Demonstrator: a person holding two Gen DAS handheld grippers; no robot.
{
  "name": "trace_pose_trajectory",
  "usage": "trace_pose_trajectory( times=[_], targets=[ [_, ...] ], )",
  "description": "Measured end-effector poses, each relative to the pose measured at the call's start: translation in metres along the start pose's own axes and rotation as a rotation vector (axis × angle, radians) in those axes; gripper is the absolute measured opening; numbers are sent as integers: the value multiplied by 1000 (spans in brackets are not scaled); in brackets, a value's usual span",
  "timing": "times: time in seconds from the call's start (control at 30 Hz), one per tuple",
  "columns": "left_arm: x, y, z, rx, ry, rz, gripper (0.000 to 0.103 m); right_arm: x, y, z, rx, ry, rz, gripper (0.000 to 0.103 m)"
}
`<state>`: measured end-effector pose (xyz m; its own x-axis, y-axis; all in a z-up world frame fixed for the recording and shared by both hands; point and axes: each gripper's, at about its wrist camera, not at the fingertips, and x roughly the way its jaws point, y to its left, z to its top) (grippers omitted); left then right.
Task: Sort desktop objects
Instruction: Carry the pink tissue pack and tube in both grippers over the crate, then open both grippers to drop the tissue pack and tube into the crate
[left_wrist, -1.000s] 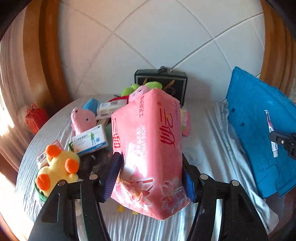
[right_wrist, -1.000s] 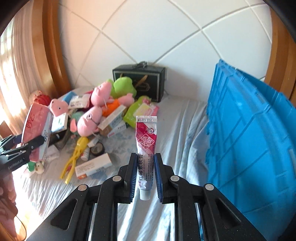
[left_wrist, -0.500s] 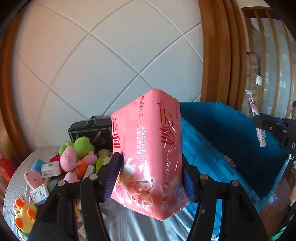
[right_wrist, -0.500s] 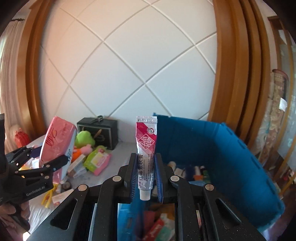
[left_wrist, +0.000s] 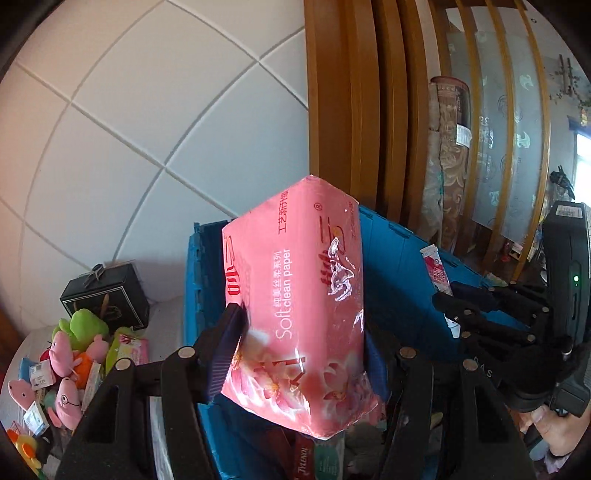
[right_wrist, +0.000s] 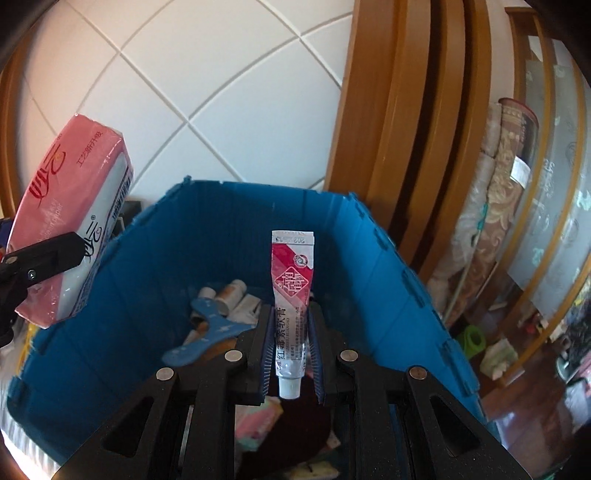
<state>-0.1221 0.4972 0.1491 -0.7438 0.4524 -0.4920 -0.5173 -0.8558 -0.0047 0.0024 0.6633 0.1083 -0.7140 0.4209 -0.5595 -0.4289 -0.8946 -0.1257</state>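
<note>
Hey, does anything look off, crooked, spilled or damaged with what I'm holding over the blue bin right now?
Nothing stands out. The left tongs grip the pink tissue pack and the right tongs grip the ointment tube, cap down, above the blue bin. Nothing looks spilled or torn.

Both grippers now sit over the blue crate (right_wrist: 369, 258), away from the cloth-covered tabletop and its toy pile (left_wrist: 74, 350); the left gripper (left_wrist: 301, 354) carries the pink tissue pack (left_wrist: 295, 306) above the crate's left rim; the right gripper (right_wrist: 290, 347) holds the ointment tube (right_wrist: 291, 291) above the crate's open interior, whose contents now show below.
</note>
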Motion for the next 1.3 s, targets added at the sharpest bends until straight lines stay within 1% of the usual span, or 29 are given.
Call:
trace_pose_trajectory(
  times=[0.17,0.23,0.27,0.3,0.37,0.47,0.57,0.63,0.7,0.8,0.9,0.97,1.0,1.03,1.07,1.1,1.13,1.23,1.3],
  targets=[
    [40,-22,-14,6,115,6,60,26,-22,-8,6,40,-5,18],
    [52,-24,-20,0,163,12,60,28,-27,-8,26,41,22,18],
    [54,-24,-20,-3,175,3,60,28,-29,-7,18,30,8,18],
    [53,-24,-19,-4,169,-3,60,30,-27,-7,10,39,-18,18],
    [52,-28,-19,6,171,0,61,32,-27,-7,15,58,6,18],
    [60,-31,-23,26,235,4,63,37,-26,-7,21,87,6,18],
    [65,-28,-23,6,277,-2,65,40,-24,-8,12,104,-8,18],
    [71,-27,-25,-6,319,-12,66,45,-22,-9,-4,133,3,18],
    [71,-25,-27,-9,326,-17,66,48,-21,-10,-6,157,1,18],
    [70,-28,-27,2,331,-2,66,55,-20,-10,-12,185,3,18],
    [76,-31,-28,22,371,-3,66,61,-19,-11,-16,219,-5,20],
    [83,-30,-29,23,417,-23,66,66,-18,-11,-21,255,-15,28],
    [87,-29,-30,17,442,-35,66,69,-17,-11,-28,277,-16,39],
    [91,-28,-30,4,466,-43,66,71,-16,-11,-35,297,-15,53],
    [94,-26,-30,-10,484,-47,66,72,-14,-10,-43,312,-17,60],
    [95,-23,-31,-22,494,-45,66,73,-12,-10,-55,320,-27,70],
    [94,-22,-31,-29,495,-45,66,73,-9,-10,-71,322,-41,76],
    [93,-25,-32,-20,485,-40,65,73,-3,-12,-107,321,-75,81],
    [93,-26,-33,-14,491,-39,65,74,-4,-12,-105,330,-78,82]
  ],
)
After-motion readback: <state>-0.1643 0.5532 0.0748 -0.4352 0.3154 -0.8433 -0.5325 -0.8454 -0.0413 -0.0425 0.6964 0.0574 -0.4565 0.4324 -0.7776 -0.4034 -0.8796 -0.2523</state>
